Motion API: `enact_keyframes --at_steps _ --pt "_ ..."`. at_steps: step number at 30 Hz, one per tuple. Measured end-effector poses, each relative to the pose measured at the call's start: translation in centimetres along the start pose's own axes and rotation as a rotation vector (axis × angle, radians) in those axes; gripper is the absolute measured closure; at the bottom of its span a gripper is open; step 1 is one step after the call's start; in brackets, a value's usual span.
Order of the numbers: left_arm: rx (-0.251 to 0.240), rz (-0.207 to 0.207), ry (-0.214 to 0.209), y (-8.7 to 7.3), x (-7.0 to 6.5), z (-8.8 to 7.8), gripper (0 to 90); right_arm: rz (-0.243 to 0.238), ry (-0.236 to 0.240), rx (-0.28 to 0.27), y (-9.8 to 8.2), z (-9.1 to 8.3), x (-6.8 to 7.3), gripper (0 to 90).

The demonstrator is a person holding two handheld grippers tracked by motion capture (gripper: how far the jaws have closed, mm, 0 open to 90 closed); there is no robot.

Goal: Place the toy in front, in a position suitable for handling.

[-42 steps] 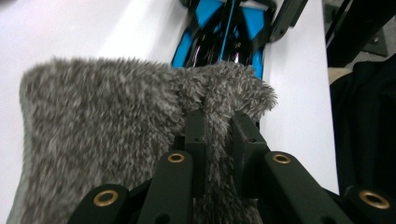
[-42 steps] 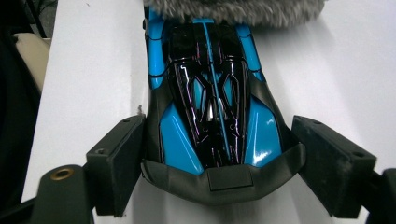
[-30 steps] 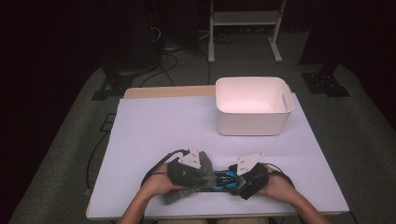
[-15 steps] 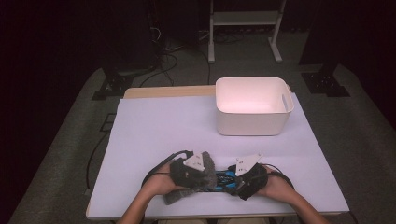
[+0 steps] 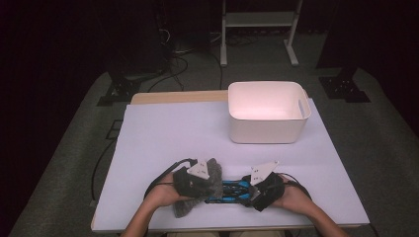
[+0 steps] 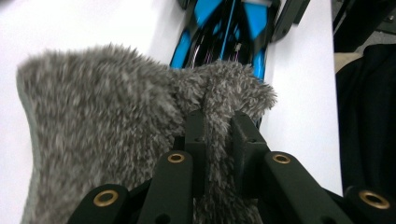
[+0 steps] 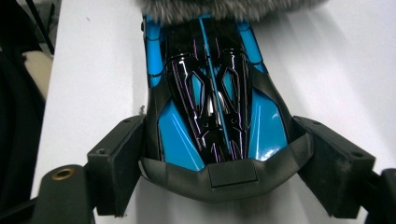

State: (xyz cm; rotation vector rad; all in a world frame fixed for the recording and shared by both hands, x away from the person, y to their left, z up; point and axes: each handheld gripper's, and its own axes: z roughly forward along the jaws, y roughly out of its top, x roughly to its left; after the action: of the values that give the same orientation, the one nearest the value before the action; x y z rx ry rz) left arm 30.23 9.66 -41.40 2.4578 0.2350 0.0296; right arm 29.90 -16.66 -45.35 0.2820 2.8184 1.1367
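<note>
The blue toy car (image 5: 229,190) lies near the table's (image 5: 163,133) front edge, its rear clamped between the level right gripper's (image 5: 254,190) jaws, while the facing left gripper (image 5: 210,182) pinches a grey furry cloth (image 6: 107,130) against its nose.

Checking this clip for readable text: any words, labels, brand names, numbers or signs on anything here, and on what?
None can be read.
Blue and black toy car: purple line decoration, no letters.
Grey fuzzy cloth: no tag visible.
White bin: plain.
Grey plates on the grippers: small dark marks, too small to read.
</note>
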Motion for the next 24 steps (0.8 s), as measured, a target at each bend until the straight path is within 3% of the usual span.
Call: enact_keyframes --at_steps 3,10,14,20,23,24 --pt "0.017 0.054 -0.011 2.2 -0.4 0.9 79.1 0.009 -0.004 -0.008 0.0 0.1 0.1 19.9" --pt "0.017 0.101 -0.031 4.8 -0.8 2.2 79.1 0.04 0.005 -0.028 -0.1 0.2 0.1 20.1" --pt "0.016 0.146 -0.067 6.8 -1.3 4.2 79.1 0.035 0.011 -0.033 0.5 0.7 0.3 20.7" --pt "0.023 0.148 -0.075 6.9 -1.4 4.6 79.2 0.034 0.013 -0.029 0.2 0.4 0.2 20.9" --pt "0.04 0.156 -0.05 6.3 -1.5 3.8 79.0 0.039 0.01 -0.023 0.3 0.5 0.3 20.9" --pt "0.03 0.126 -0.041 5.3 -1.4 3.1 79.0 0.031 0.007 -0.022 0.3 0.5 0.3 20.9"
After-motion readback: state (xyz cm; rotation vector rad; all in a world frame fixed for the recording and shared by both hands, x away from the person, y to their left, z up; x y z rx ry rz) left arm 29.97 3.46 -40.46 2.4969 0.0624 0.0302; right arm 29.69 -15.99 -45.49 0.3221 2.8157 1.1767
